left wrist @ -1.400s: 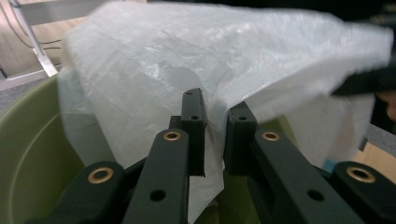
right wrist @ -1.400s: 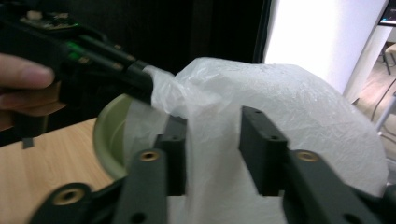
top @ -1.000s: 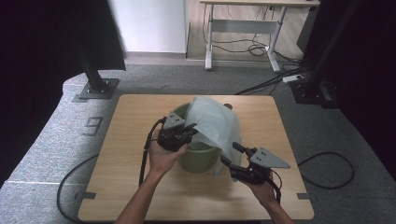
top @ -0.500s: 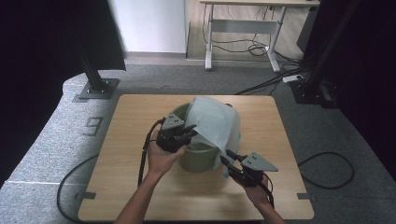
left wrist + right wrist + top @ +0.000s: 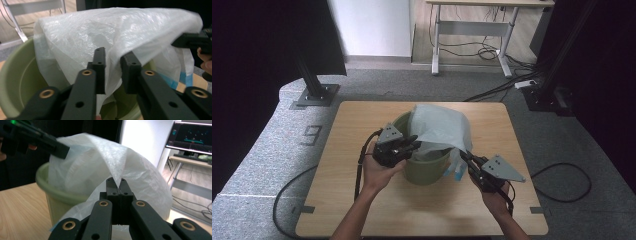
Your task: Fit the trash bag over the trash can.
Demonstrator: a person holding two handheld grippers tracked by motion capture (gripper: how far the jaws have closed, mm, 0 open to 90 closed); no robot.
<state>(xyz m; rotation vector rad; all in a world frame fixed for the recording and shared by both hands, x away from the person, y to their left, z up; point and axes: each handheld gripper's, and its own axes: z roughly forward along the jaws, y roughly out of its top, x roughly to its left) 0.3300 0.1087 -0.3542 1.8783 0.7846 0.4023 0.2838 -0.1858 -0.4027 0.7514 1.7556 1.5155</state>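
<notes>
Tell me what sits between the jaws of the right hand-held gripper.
A fold of the white plastic bag, pinched where the jaws of the right hand-held gripper meet, in the right gripper view. The bag drapes over the green bin.

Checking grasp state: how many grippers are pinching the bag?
1. The right gripper is clamped on the plastic bag edge; the left gripper has film between its parted jaws, over the green bin.

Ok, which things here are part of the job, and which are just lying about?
In the job:
plastic bag
green bin
left gripper, fingers apart, film between
right gripper, shut on the bag

Lying about:
desk
monitor
floor cables
</notes>
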